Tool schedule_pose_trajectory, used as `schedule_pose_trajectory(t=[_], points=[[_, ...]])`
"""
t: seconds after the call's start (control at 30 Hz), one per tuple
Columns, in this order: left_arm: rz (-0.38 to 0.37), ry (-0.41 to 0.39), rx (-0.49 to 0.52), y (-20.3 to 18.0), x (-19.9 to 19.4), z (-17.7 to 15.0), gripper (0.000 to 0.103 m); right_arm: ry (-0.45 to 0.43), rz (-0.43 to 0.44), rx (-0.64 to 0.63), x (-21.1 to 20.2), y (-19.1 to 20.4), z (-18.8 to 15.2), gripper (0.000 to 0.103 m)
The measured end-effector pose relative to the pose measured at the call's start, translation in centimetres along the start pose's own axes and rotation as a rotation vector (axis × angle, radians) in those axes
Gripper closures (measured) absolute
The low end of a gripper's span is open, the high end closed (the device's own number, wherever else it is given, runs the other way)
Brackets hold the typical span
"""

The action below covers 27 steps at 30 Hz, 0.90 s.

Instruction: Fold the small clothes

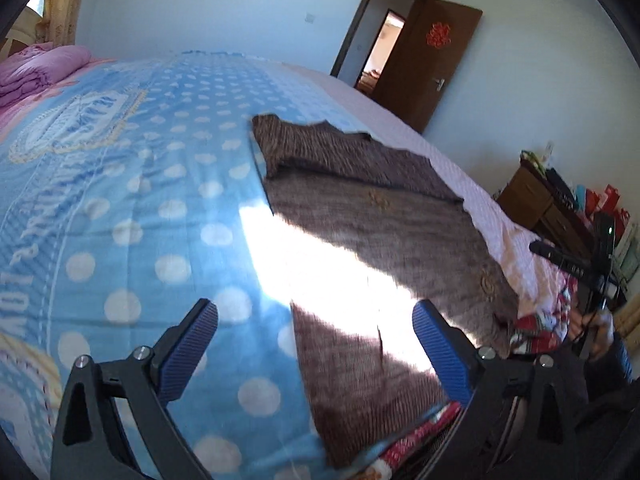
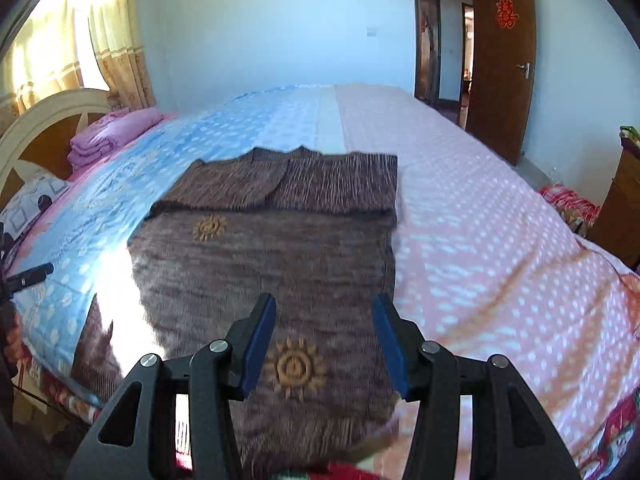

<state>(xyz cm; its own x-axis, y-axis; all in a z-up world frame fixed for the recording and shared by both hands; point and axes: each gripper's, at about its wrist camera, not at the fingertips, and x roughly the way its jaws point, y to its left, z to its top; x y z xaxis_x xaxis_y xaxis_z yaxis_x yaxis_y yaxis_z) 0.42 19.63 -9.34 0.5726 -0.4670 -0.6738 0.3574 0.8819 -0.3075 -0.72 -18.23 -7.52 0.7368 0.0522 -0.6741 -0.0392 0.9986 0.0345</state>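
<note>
Left wrist view: the left gripper [image 1: 316,344] hangs above the bed [image 1: 132,208], its blue-padded jaws spread wide with nothing between them. The brown sweater [image 1: 360,240] lies flat on the sheet, straddling the blue dotted half and the pink half, with its far part folded over itself. A bright band of sunlight crosses its middle. At the right edge the right gripper [image 1: 560,256] shows as a dark bar, its jaws not readable here. A wooden door [image 1: 436,60] stands ajar in the far wall; a cabinet [image 1: 532,200] stands beyond the bed.

Right wrist view: the right gripper [image 2: 324,344] hovers over the near end of the sweater [image 2: 264,256], jaws partly apart and clear of the cloth, gripping nothing. A folded pink quilt [image 2: 112,136] rests by the headboard [image 2: 48,124], beneath a curtain [image 2: 108,40].
</note>
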Motion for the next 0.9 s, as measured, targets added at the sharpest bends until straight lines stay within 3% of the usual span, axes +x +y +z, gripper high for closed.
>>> schedule_pose_trajectory(t=[0.1,0.2,0.27,0.33,0.47,0.83,0.9], points=[[-0.005,0.033,0.014,-1.1,0.6,-3.2,0.005,0.028,-0.033,-0.030,-0.6,0.0,-1.1,0.051],[-0.067,0.086,-0.044,-1.4,2.4,-5.7,0.015,0.062,-0.048,-0.030,-1.2,-0.8,-2.7,0.051],[-0.047,0.127,-0.056,-1.6,3.3,-6.8,0.025,0.088,-0.079,-0.017,-1.6,-1.7,-3.7,0.051],[-0.018,0.113,-0.049,-2.0,3.6,-7.0,0.025,0.117,-0.089,0.018,-1.8,-2.6,-4.6,0.051],[-0.030,0.107,-0.075,-2.1,3.5,-7.0,0.025,0.187,-0.032,0.080,-1.3,-3.4,-6.4,0.051],[-0.041,0.125,-0.060,-3.0,4.1,-7.5,0.025,0.203,0.035,-0.112,1.1,2.1,-5.7,0.051],[-0.047,0.126,-0.063,-3.2,4.1,-7.5,0.031,0.238,0.071,-0.106,2.4,2.9,-5.4,0.051]])
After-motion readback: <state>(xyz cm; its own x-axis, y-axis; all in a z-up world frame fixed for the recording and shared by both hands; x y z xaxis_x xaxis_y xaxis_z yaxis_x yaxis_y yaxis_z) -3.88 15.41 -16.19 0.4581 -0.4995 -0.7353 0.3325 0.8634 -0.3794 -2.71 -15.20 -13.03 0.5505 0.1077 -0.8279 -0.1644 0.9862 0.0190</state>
